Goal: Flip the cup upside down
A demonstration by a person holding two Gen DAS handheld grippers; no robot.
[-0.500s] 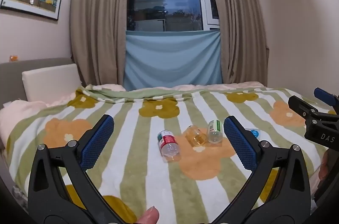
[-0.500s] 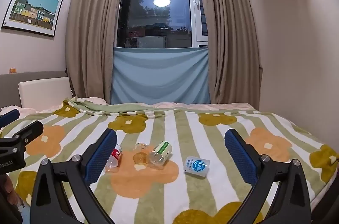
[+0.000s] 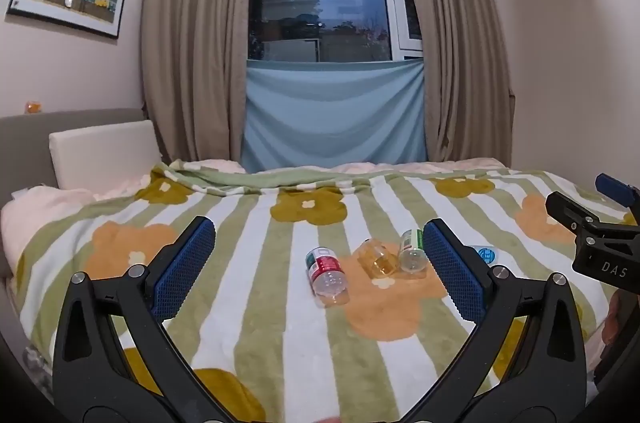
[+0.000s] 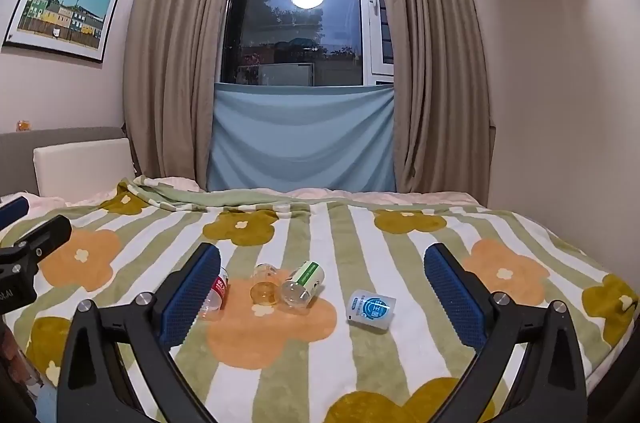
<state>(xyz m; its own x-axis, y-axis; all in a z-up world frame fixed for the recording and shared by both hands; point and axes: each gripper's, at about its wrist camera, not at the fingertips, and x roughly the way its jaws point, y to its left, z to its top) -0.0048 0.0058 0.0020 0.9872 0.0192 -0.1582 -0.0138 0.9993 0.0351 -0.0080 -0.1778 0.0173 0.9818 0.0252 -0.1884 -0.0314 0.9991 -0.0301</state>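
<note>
Several small cups lie on their sides on the striped flower blanket (image 3: 256,287). In the left wrist view a red-labelled clear cup (image 3: 326,273) lies between the fingers, ahead of my open left gripper (image 3: 317,225). An amber cup (image 3: 378,259) and a green-labelled cup (image 3: 412,249) lie to its right, close by my right finger. My right gripper (image 4: 323,250) is open and empty. Ahead of it lie the amber cup (image 4: 264,287), the green-labelled cup (image 4: 302,283) and a blue-labelled white cup (image 4: 371,309). Its left finger half hides the red-labelled cup (image 4: 216,293).
The bed fills the room up to a curtained window (image 3: 320,3) and a wall on the right. A white pillow (image 3: 104,153) and grey headboard stand at the left. The other tool's black body (image 3: 600,255) shows at the right edge of the left wrist view.
The cups and both open grippers hold their places. A fingertip at the bottom edge of the left wrist view has slipped almost out of sight.
</note>
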